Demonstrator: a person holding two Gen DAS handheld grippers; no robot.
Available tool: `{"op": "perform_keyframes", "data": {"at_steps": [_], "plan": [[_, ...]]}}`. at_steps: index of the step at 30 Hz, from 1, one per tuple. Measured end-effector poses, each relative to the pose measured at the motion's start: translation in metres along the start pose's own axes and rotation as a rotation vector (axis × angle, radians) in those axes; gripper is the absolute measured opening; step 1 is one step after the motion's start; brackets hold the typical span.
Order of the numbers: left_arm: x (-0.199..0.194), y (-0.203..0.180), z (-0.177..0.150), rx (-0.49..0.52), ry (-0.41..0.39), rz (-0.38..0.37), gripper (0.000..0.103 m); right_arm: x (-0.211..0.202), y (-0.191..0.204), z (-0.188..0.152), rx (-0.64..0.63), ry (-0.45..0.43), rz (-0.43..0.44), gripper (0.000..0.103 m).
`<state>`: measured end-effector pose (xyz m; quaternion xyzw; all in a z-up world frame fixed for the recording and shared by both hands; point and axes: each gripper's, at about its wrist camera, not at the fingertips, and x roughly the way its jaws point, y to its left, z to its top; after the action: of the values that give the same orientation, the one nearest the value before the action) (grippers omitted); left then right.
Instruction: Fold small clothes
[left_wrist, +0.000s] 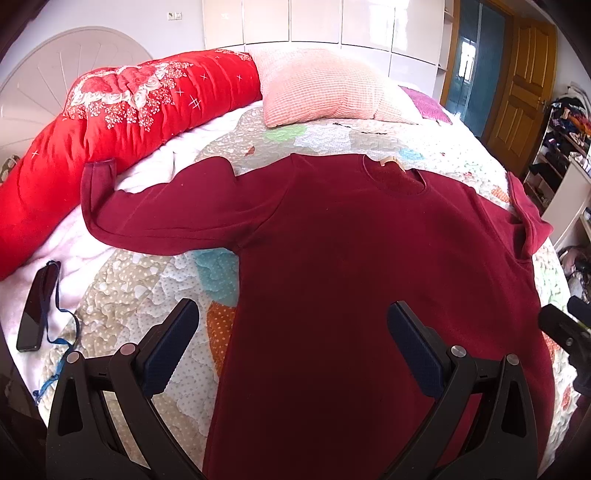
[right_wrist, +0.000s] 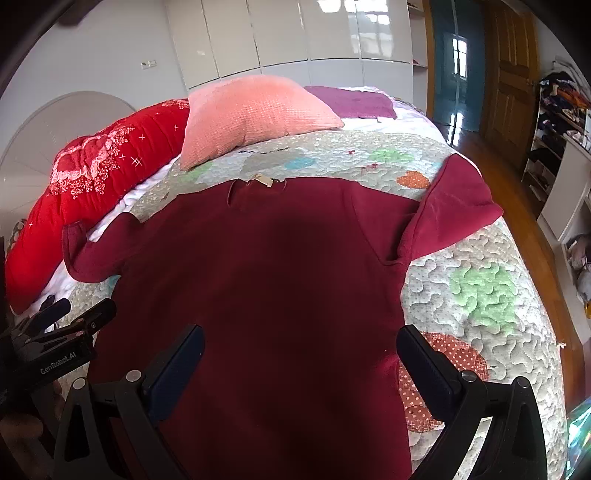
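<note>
Maroon sweater (left_wrist: 369, 258) lies flat, neck far, on the bed (left_wrist: 147, 295). Left claw (left_wrist: 293, 332) and right claw (right_wrist: 299, 354) hover apart, empty, over its near half. Best start: pinch one sleeve's cuff (left_wrist: 96, 177), fold it squarely inward.

Black left gripper (left_wrist: 293, 317), blue pads (left_wrist: 413, 347), silver screws, black right gripper (right_wrist: 300, 345)

Sweater (left_wrist: 351, 258) hem below frame edge; phone (left_wrist: 35, 310) perhaps tethered.

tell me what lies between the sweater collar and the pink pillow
Only bare quilt lies between the sweater collar and the pink pillow; nothing rests on that stretch. Both wrist views show it, the right one most plainly.
</note>
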<state>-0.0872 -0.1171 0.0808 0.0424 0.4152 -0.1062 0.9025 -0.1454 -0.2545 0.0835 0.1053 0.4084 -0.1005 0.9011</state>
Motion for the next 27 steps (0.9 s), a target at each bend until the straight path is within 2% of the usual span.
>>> {"op": "perform_keyframes", "data": {"at_steps": [11, 16, 19, 22, 27], "plan": [[0.015, 0.004, 0.004, -0.011, 0.019, -0.002, 0.102, 0.031, 0.016, 0.008, -0.015, 0.017, -0.01, 0.103], [0.023, 0.025, 0.01, -0.039, 0.031, 0.007, 0.102, 0.051, 0.029, 0.011, -0.043, 0.045, 0.009, 0.103], [0.026, 0.053, 0.019, -0.076, 0.022, 0.043, 0.102, 0.06, 0.037, 0.013, -0.054, 0.051, 0.024, 0.103], [0.032, 0.097, 0.033, -0.141, 0.022, 0.088, 0.102, 0.068, 0.046, 0.016, -0.067, 0.053, 0.044, 0.103], [0.044, 0.189, 0.057, -0.29, -0.017, 0.241, 0.102, 0.077, 0.058, 0.021, -0.082, 0.053, 0.067, 0.103]]}}
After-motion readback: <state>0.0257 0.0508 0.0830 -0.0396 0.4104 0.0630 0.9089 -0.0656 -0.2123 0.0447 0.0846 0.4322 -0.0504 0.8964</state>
